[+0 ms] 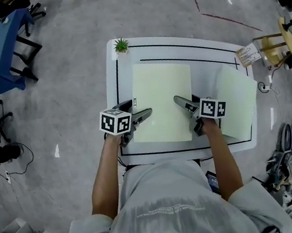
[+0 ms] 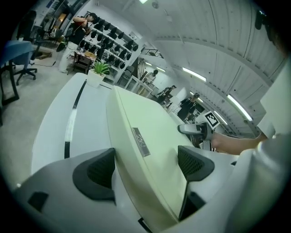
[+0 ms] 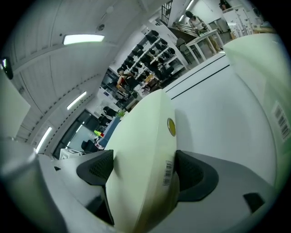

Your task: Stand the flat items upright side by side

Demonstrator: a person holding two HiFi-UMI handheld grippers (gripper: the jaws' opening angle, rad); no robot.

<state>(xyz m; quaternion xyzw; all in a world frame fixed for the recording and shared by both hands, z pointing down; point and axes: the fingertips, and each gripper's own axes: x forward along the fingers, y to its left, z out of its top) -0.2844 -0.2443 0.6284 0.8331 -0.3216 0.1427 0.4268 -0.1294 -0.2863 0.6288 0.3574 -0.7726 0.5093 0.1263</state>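
A large pale green flat box point(image 1: 163, 102) lies in the middle of the white table point(image 1: 202, 56). A second pale green flat box point(image 1: 236, 102) lies at the right, partly over the table's edge. My left gripper point(image 1: 140, 116) is at the big box's near left edge. In the left gripper view the box point(image 2: 150, 132) runs between the open jaws point(image 2: 145, 168), with a gap at the left pad point(image 2: 95, 175). My right gripper point(image 1: 185, 104) is at the near right edge. There both pads sit against the box point(image 3: 141, 145), so the gripper point(image 3: 145, 170) is shut on it.
A small potted plant point(image 1: 121, 46) stands at the table's far left corner. Black lines mark a frame on the tabletop. A wooden stand with a paper tag point(image 1: 248, 54) is off the far right corner. A blue table point(image 1: 0, 51) stands far left on the floor.
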